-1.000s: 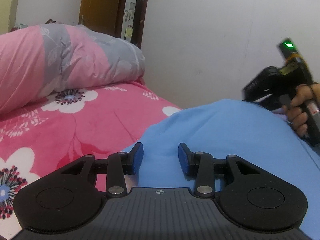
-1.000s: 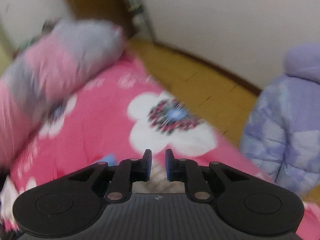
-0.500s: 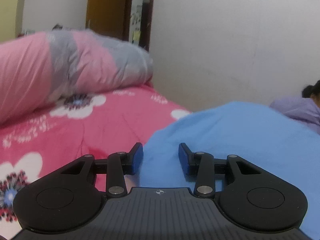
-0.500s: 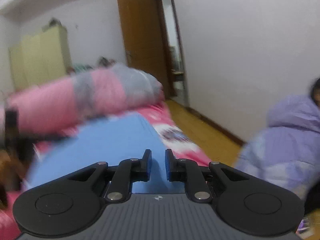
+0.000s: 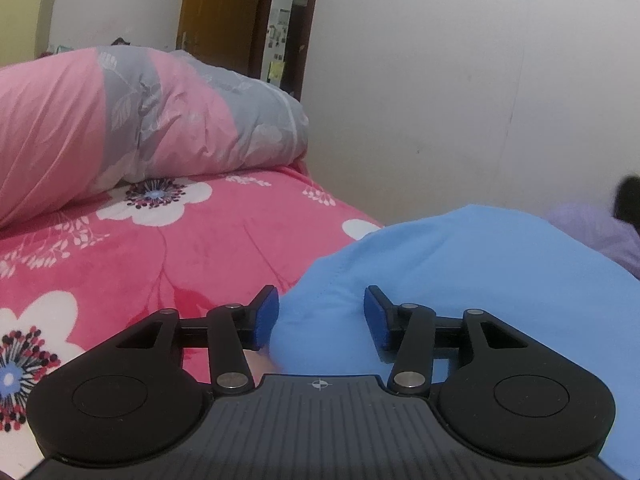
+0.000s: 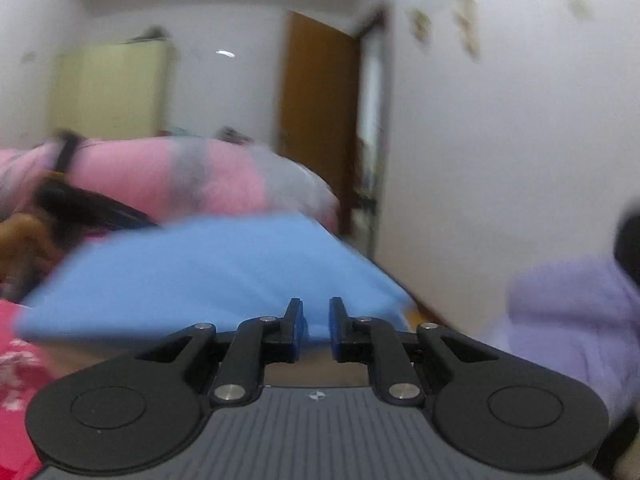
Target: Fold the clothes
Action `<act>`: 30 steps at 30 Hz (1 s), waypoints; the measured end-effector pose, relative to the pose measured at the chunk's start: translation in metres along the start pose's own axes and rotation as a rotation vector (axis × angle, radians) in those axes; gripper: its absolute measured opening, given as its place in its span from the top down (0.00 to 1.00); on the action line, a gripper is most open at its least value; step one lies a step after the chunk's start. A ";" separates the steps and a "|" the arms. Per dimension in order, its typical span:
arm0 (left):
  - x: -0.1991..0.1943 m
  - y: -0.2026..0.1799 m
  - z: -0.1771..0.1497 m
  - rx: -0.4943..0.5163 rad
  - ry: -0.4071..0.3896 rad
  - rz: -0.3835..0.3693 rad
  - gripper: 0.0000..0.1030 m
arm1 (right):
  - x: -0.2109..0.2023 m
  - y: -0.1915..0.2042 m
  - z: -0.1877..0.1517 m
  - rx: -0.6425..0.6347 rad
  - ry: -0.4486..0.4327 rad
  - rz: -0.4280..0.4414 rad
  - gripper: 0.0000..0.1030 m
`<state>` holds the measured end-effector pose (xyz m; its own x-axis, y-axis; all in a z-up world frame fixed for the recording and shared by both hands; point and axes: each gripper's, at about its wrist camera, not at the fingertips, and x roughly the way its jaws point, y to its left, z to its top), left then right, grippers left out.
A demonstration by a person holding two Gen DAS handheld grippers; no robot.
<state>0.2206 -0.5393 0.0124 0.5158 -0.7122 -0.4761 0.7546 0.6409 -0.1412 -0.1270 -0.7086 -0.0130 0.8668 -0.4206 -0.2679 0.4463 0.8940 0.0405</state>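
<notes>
The left hand-held gripper (image 5: 318, 312) has its jaws set wide apart, with a bulge of the blue garment (image 5: 460, 280) lying between the fingers; neither blue pad (image 5: 266, 316) visibly presses the cloth. The blue garment lies on the bed (image 5: 140, 264), on a pink floral blanket (image 5: 200, 248), toward the bed's right edge next to the white wall (image 5: 440, 100).

The right hand-held gripper (image 6: 316, 326) has its jaws narrowed to a small gap. The near edge of the blue garment (image 6: 208, 272) sits at the fingertips; whether cloth is pinched between them cannot be told, since this view is blurred.

A rolled pink and grey quilt (image 5: 140, 120) lies across the far end of the bed. A brown door (image 5: 224, 12) stands beyond it. A person in a lilac jacket (image 6: 568, 320) is at the right side of the bed.
</notes>
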 end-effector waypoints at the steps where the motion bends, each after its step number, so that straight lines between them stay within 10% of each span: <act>1: 0.000 0.001 0.000 -0.003 0.000 -0.003 0.51 | 0.005 -0.015 -0.007 0.065 0.015 -0.017 0.73; 5: 0.002 0.005 -0.002 -0.014 -0.001 -0.013 0.51 | -0.005 -0.042 -0.001 0.200 -0.026 -0.171 0.75; 13: -0.006 0.016 -0.005 -0.090 -0.080 -0.029 0.49 | 0.020 0.020 0.095 0.056 -0.129 0.007 0.75; 20: 0.002 0.018 -0.006 -0.037 -0.086 0.113 0.49 | 0.193 0.054 0.157 0.187 0.335 0.130 0.74; 25: 0.027 0.048 -0.007 -0.122 -0.006 0.218 0.50 | 0.286 0.061 0.145 0.154 0.573 0.000 0.75; 30: 0.025 0.079 -0.011 -0.206 0.005 0.278 0.51 | 0.266 0.044 0.156 0.059 0.508 -0.302 0.73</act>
<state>0.2889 -0.5029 -0.0200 0.6876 -0.5014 -0.5252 0.4878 0.8547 -0.1775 0.1574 -0.8055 0.0673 0.4912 -0.5149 -0.7026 0.6808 0.7301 -0.0591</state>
